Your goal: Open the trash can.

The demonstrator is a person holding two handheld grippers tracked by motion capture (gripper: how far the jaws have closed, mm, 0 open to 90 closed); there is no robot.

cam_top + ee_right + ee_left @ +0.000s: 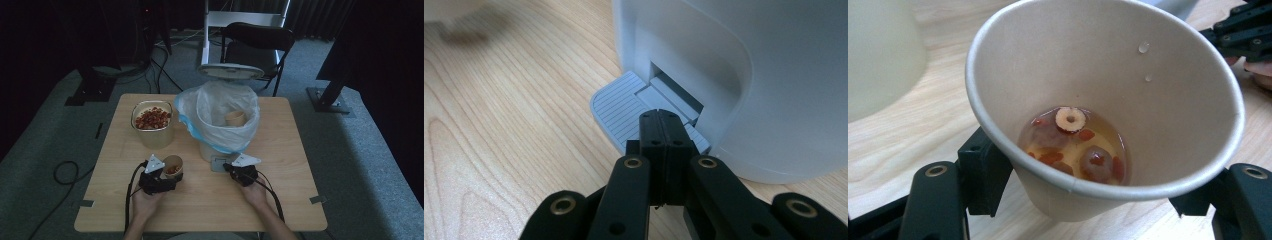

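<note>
Your left gripper [172, 172] is clamped on a paper cup [173, 165], jaws pressing its wall from both sides. In the left gripper view the paper cup [1108, 100] tilts toward the camera, w/ the black jaws on its lower left and lower right. Inside sits a shallow pool of amber liquid w/ red dates [1096, 161], a pale ring-shaped slice [1070, 119] and small red berries [1086, 135]. A couple of drops cling to the inner wall, upper right. Can't tell from these views whether the cup base touches the tabletop [210, 200] or sits just off it.

Your right gripper [231, 167] has its jaws together, nothing between them. In the right gripper view the tips rest on the ribbed grey pedal [616, 107] at the foot of the white bin [744, 75]; from above, the pedal [219, 163] sits just in front of the bin [207, 150], near the tabletop's middle. The bin's lid [230, 71] stands raised. Its clear bag liner [215, 107] has a blue edge & another paper cup [235, 118] lies inside.

Behind the held cup, to the bin's left, is a metal pot [152, 127] full of red dates. Both hands come in from the near edge, cables trailing back.
</note>
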